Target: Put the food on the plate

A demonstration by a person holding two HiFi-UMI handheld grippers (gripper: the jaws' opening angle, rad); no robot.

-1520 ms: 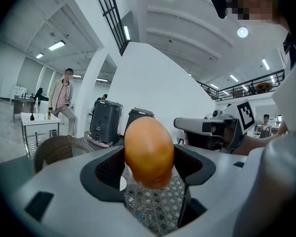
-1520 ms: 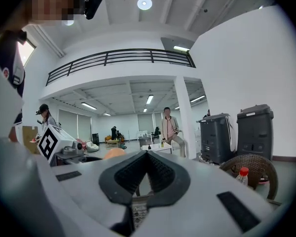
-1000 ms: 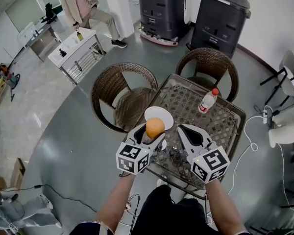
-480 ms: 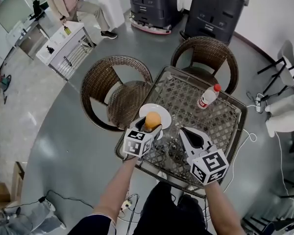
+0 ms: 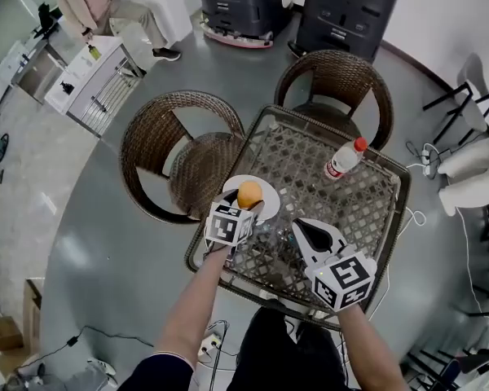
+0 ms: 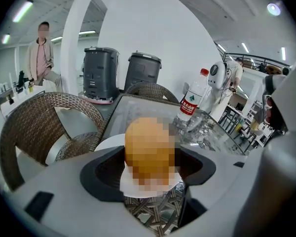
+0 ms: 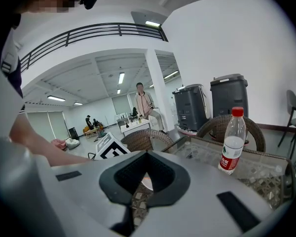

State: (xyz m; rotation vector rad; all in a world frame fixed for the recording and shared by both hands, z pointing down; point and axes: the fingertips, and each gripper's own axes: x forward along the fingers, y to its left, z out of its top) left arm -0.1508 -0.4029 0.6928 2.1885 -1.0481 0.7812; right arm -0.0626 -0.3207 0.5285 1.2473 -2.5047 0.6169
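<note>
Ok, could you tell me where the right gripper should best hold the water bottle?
Probably the labelled midsection of the water bottle, approached level from the near side by the right gripper: it stands upright on the table, its body round and wider than the capped neck. The jaws, now together, must open first.

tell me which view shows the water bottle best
The right gripper view: the bottle stands whole and close, red cap to base. The head view shows it small, from above; the left gripper view shows it farther off, its base unclear.
</note>
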